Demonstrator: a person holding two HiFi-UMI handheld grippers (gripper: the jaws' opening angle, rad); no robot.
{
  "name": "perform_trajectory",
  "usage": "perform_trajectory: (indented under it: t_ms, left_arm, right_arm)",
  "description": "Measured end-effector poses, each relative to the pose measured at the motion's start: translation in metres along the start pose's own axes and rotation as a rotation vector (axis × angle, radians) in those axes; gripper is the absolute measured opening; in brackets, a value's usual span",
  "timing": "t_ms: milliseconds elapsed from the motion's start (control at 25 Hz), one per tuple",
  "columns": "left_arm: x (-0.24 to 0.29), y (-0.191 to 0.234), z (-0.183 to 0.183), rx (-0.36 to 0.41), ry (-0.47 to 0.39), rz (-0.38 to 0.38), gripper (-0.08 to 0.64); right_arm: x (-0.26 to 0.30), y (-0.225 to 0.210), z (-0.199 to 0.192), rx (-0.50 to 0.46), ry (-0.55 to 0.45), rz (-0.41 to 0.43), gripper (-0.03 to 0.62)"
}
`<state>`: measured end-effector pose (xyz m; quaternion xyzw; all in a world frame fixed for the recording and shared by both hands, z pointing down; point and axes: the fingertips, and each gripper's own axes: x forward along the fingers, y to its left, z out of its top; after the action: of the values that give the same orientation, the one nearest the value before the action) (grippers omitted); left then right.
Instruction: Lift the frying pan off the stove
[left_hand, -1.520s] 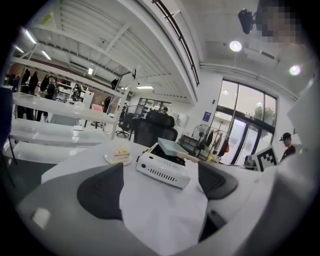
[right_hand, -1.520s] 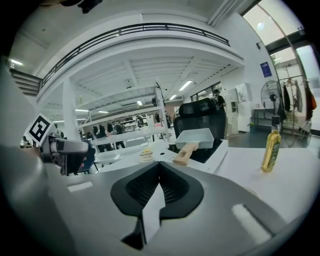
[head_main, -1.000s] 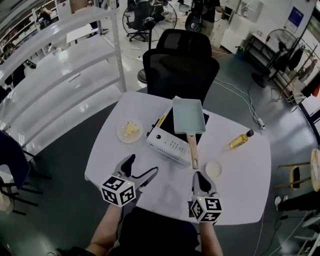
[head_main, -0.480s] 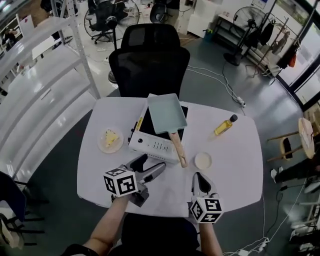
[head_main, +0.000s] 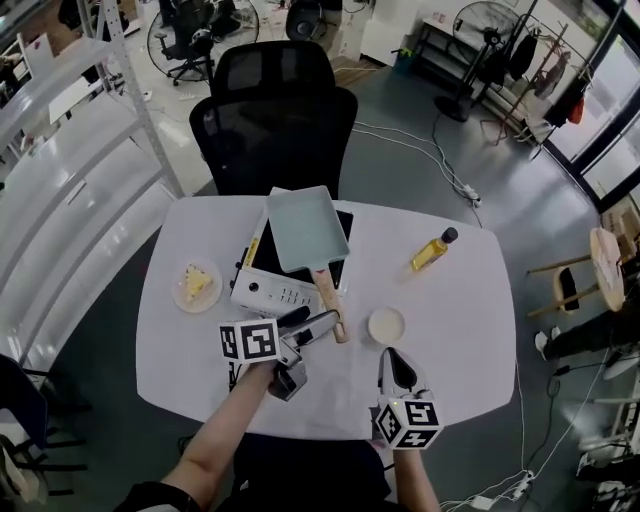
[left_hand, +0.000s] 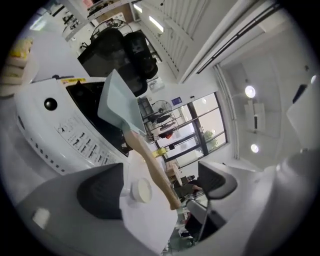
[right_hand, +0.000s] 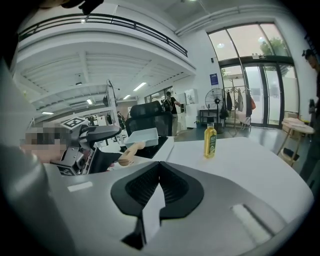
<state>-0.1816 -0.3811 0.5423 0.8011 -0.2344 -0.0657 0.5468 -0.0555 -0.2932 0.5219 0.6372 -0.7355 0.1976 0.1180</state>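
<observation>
Frying pan (head_main: 306, 228) handle now before left gripper (head_main: 316, 320), fingers apart; right gripper (head_main: 393, 359) fingers together

1. setting: an open-plan office or lab floor rather than a home kitchen. a portable stove (head_main: 285, 275) stands on a white table (head_main: 450, 310) in the middle of the room.
2. seating: a black swivel office chair (head_main: 275, 120) is drawn up to the table, and similar chairs (head_main: 195, 25) stand farther back.
3. storage: long white metal shelving (head_main: 60, 150) runs along the left side.
4. building: a grey floor (head_main: 100, 300); the right gripper view shows tall glass doors (right_hand: 250, 90) and a railed mezzanine (right_hand: 125, 27).
5. fittings: a pedestal fan (head_main: 475, 25), a garment rack (head_main: 560, 90) with hanging clothes, and a cable (head_main: 420, 150) trailing across the floor to a power strip (head_main: 470, 195).
</observation>
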Motion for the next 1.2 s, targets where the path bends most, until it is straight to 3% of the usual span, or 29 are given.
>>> perform_trajectory:
  t_ms: [160, 520, 680, 760, 800, 840, 1040, 1200]
  left_arm:
    - [0.023, 0.008, 0.002, -0.048, 0.015, -0.009, 0.499]
    - [0.062, 0.010, 0.005, -0.251, 0.014, -0.113, 0.497]
    - [0.071, 0.006, 0.004, -0.289, 0.032, -0.155, 0.484]
    - [0.073, 0.006, 0.005, -0.315, 0.021, -0.157, 0.385]
    - [0.073, 0.009, 0.005, -0.324, 0.009, -0.144, 0.284]
    - [0.073, 0.013, 0.006, -0.331, -0.001, -0.128, 0.135]
    - [0.074, 0.015, 0.005, -0.393, -0.011, -0.125, 0.103]
    - [0.072, 0.019, 0.002, -0.355, 0.018, -0.102, 0.103]
  right_arm:
    - [0.009, -0.015, 0.001, 0.016, 0.002, 0.007, 0.006]
    - [0.025, -0.049, -0.011, 0.047, 0.052, 0.006, 0.006]
    - [0.034, -0.057, -0.016, 0.056, 0.072, 0.012, 0.006]
    - [0.038, -0.059, -0.017, 0.059, 0.079, 0.016, 0.006]
    - [0.040, -0.060, -0.018, 0.061, 0.081, 0.018, 0.006]
    - [0.042, -0.061, -0.019, 0.062, 0.084, 0.020, 0.006]
    - [0.047, -0.062, -0.023, 0.063, 0.092, 0.031, 0.006]
    - [0.048, -0.062, -0.023, 0.063, 0.094, 0.033, 0.006]
